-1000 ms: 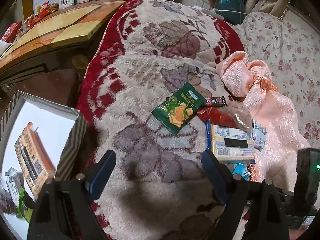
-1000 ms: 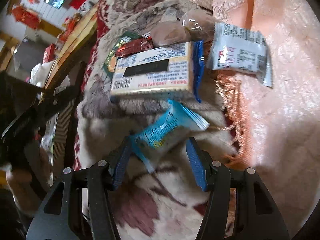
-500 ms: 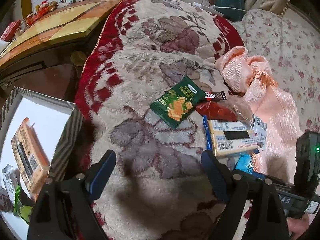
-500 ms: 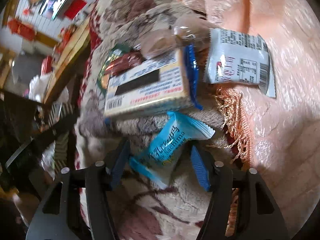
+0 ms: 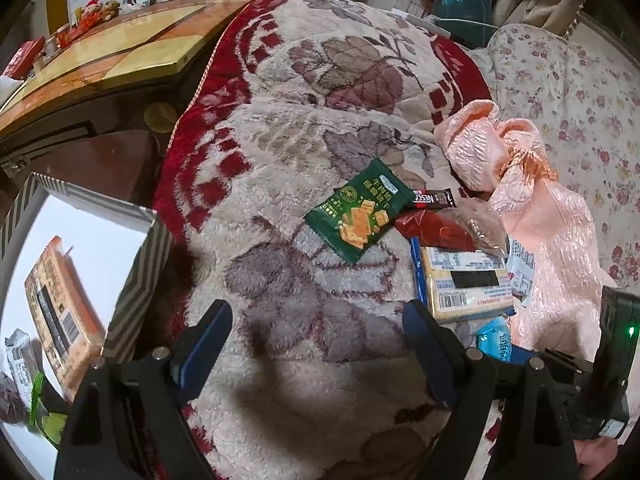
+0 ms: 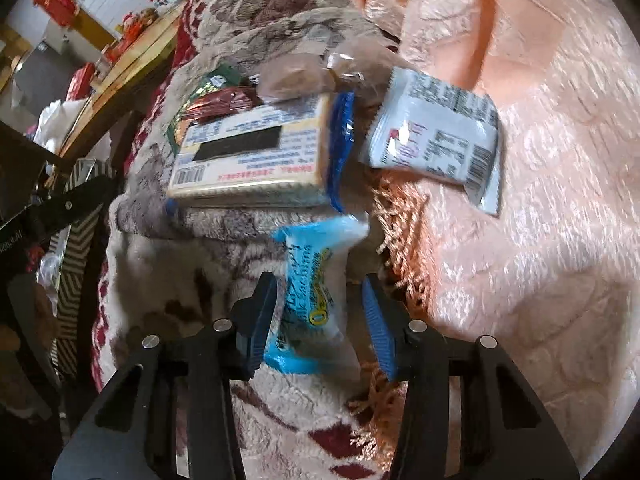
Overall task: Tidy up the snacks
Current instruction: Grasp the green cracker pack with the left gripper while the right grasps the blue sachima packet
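Right gripper (image 6: 320,320): jaws just closing in around a blue snack packet (image 6: 316,284) lying on the plush blanket (image 6: 168,320); pads near its sides, contact uncertain. Left gripper (image 5: 316,344): wide, empty, above the blanket. Beyond the packet: cracker box (image 6: 248,152), white packet (image 6: 436,136) on pink cloth (image 6: 540,200), green packet (image 5: 358,210). Striped box (image 5: 132,280) at blanket's left edge.

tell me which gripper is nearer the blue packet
Right. The right gripper straddles the blue packet, its jaws just closing in with the packet between them. The left gripper hangs open over bare blanket, the packet off to its right.
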The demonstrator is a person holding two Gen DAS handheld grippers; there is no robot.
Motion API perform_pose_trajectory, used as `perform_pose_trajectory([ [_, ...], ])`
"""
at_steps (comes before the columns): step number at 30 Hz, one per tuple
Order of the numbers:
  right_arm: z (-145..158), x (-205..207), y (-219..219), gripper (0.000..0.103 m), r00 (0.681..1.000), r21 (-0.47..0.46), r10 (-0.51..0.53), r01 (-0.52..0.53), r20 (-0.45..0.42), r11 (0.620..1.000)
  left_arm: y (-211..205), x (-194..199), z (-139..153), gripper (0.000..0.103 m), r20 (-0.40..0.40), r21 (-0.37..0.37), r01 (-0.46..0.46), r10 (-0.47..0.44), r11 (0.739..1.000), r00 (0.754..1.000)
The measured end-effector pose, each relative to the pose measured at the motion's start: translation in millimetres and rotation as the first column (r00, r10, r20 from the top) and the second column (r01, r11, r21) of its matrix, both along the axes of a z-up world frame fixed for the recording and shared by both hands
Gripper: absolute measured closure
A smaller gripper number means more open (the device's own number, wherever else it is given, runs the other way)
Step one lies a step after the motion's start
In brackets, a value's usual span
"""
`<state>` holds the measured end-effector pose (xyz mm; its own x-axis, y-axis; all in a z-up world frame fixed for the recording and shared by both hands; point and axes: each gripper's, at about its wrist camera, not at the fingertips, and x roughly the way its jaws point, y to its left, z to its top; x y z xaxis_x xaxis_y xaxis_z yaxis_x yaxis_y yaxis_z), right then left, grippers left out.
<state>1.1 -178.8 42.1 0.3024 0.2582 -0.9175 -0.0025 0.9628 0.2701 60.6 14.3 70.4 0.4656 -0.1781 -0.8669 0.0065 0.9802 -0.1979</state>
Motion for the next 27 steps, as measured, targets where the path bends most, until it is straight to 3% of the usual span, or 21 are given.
perform_pose_trajectory([
  [2, -1.5, -1.1, 7.7, 0.061, 0.999, -0.021, 0.049, -0.049, -0.001, 0.999, -1.1, 2.8, 1.0, 0.014, 0.002, -0.001, -0.001, 0.001, 1.000, 1.000],
  [3, -4.0, -3.9, 11.0, 0.074, 0.997, -0.043, 0.072, -0.072, -0.007, 0.996, -2.0, 4.5, 1.2, 0.014, 0.002, -0.002, 0.001, -0.001, 1.000, 1.000],
  [5, -4.4, -8.1, 12.4, 0.074, 0.996, -0.067, 0.094, -0.093, 0.009, 0.993, -4.2, 7.9, 0.9, 0.014, 0.002, -0.001, 0.008, -0.008, 1.000, 1.000],
  [18, 20.1, -17.2, 7.1, 0.074, 0.989, 0.062, 0.130, -0.134, 0.066, 0.989, -23.6, 63.8, -8.7, 0.014, -0.018, 0.038, 0.124, -0.123, 0.992, 0.992],
  [27, 17.3, -11.1, 5.3, 0.074, 0.991, 0.101, 0.120, -0.127, 0.064, 0.987, -39.8, 95.2, -42.6, 0.015, -0.097, 0.106, 0.265, -0.255, 0.958, 0.962],
])
